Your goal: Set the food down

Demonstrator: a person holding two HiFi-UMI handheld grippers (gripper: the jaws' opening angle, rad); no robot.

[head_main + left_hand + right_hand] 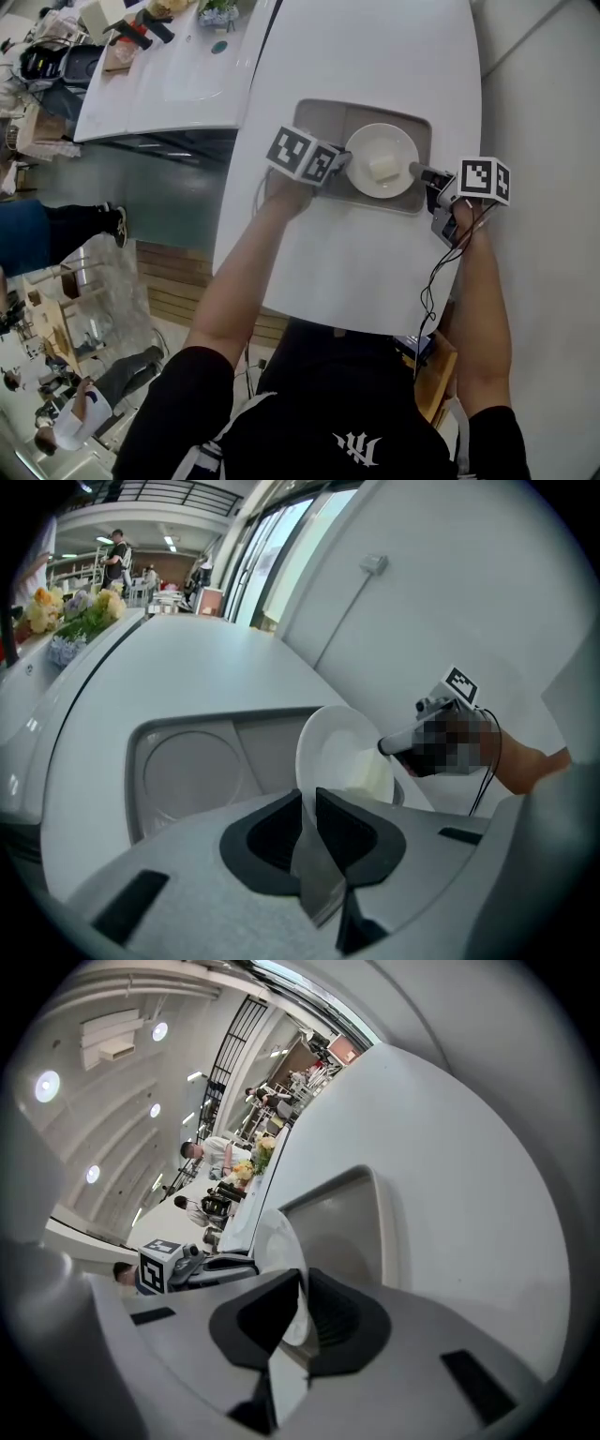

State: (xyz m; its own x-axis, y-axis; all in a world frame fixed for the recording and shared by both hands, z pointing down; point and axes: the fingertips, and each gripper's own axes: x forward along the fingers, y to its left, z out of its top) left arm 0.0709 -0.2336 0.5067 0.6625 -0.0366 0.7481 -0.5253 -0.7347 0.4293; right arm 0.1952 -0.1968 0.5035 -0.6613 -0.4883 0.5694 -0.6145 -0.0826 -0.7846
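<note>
Head view: the left gripper (347, 162) and the right gripper (419, 172) are each clamped on opposite rims of the white plate (394, 141), the rim pinched between each pair of jaws. A pale block of food (382, 169) is carried on the plate, which is held over the grey tray (319, 117); contact cannot be told. Lowering is judged to be in hand; next, the plate must be settled level and both grips released. Nothing is held in the tray's round recess (187, 771).
</note>
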